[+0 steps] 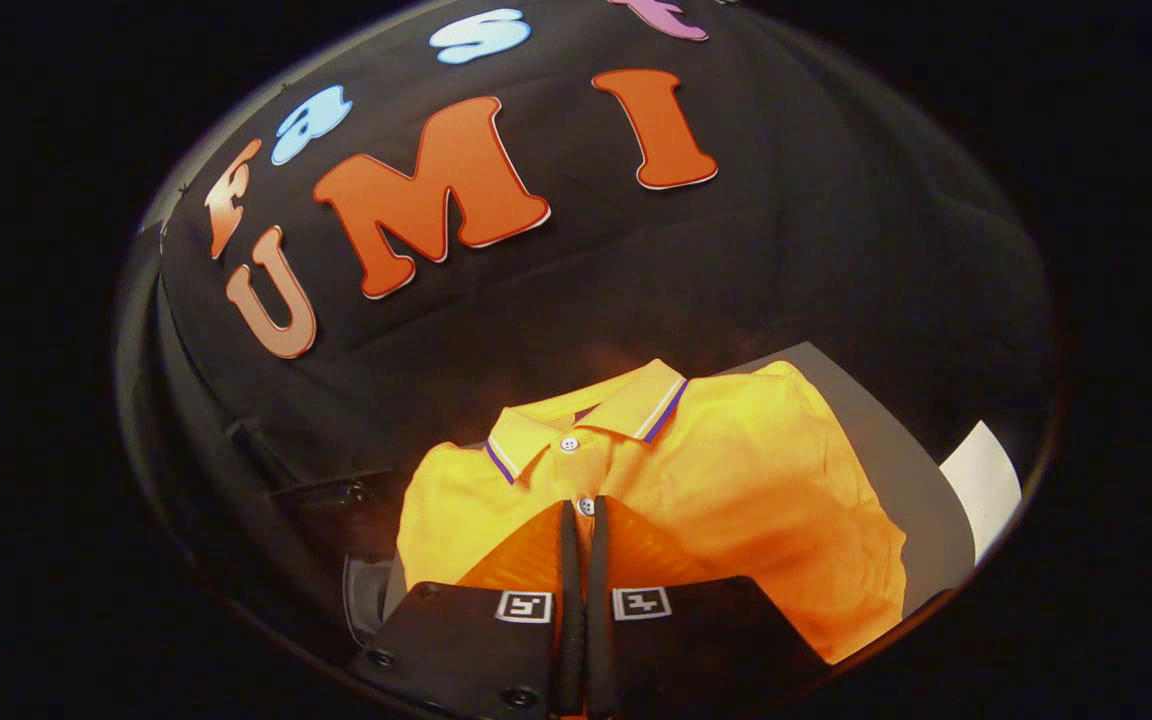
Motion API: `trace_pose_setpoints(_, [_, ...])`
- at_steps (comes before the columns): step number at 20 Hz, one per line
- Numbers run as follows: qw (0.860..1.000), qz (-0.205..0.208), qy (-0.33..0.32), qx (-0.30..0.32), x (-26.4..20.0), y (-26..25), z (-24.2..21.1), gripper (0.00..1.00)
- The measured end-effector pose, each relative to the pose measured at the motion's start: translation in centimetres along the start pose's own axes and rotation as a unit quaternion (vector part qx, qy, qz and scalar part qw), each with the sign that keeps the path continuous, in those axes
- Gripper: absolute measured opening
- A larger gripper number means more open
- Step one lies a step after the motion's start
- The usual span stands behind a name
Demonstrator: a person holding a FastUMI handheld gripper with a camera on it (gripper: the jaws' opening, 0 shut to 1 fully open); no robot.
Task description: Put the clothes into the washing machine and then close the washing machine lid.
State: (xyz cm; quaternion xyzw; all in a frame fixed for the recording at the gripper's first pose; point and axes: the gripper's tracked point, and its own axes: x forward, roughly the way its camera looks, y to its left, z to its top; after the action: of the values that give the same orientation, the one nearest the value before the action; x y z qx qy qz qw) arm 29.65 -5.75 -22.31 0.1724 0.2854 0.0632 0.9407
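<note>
A yellow-orange polo shirt point(736, 480) with a striped collar and white buttons lies flat on a grey surface point(881, 440). My gripper point(584, 506) hangs over the shirt's front, its tips at the button placket just below the collar. The two fingers stand pressed together, and I see no fabric between them. I cannot tell whether the tips touch the cloth. The fingers point(568, 560) hide the lower middle of the shirt.
A white sheet or panel point(981, 485) lies at the grey surface's right end, beyond the shirt. Left of the shirt sit a dark boxy object point(336, 495) and a pale rounded part point(366, 590), too dim to identify. Behind rises the black cloth wall.
</note>
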Motion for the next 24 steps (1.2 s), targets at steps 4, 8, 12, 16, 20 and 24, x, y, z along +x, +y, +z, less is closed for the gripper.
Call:
trace_pose_setpoints(4, [0.999,0.035,-0.039,0.009,-2.0,1.5,1.9,0.09])
trace_pose_setpoints(8, [0.996,0.047,-0.074,0.004,-5.3,3.7,3.5,0.09])
trace_pose_setpoints(12, [0.993,0.058,-0.102,-0.009,-9.5,8.2,4.0,0.09])
trace_pose_setpoints(16, [0.99,0.071,-0.119,-0.032,-13.4,14.4,2.9,0.08])
trace_pose_setpoints(20, [0.987,0.106,-0.116,-0.034,-15.6,22.0,0.4,0.08])
trace_pose_setpoints(24, [0.985,0.144,-0.084,-0.045,-14.2,29.2,-3.6,0.08])
